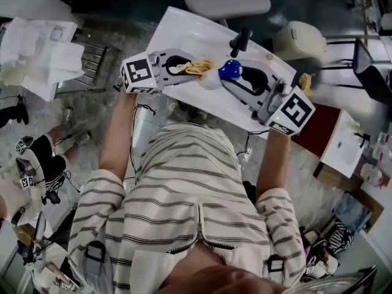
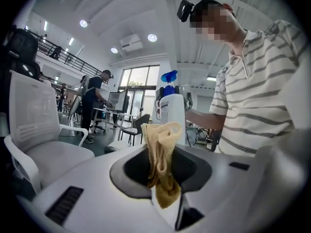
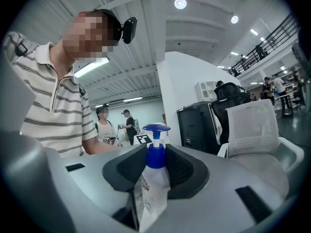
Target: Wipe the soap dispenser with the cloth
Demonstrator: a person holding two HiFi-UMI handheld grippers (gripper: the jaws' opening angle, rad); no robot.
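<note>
Above the near edge of the white counter (image 1: 190, 32), the left gripper (image 1: 187, 67) keeps its fingers closed on the yellow cloth (image 1: 201, 65). The cloth's free end is just beside the soap dispenser (image 1: 229, 70), which the right gripper (image 1: 225, 79) clamps in the air. I judge the wiping is only starting, and most of the bottle is left.
</note>
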